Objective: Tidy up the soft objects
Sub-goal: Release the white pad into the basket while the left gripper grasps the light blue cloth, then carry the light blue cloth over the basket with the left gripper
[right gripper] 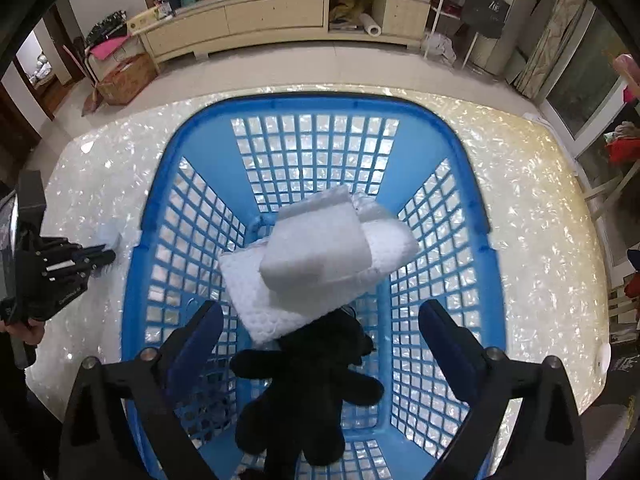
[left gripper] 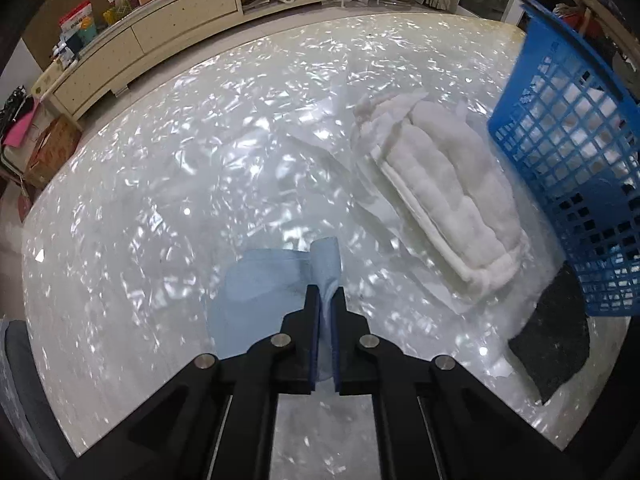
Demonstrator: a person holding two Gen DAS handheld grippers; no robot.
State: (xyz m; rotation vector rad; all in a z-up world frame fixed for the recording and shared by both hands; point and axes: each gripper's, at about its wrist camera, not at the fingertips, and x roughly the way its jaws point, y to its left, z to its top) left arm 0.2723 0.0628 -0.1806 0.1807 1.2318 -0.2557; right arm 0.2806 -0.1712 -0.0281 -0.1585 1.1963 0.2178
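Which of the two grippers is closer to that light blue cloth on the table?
Left. The left gripper has its fingers pinched on the light blue cloth; the right gripper hangs open over the blue basket.

Folded towel (left gripper: 448,200) lies on table (left gripper: 160,200), just left of basket (left gripper: 568,168). Cloth (left gripper: 264,292) nearer, left. In basket (right gripper: 472,184): rolled towel (right gripper: 320,252) on plush toy (right gripper: 308,384).

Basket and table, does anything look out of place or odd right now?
Nothing looks damaged. A white folded towel and a dark cloth lie on the table beside the blue basket, not inside. The left tool pinches a light blue cloth.
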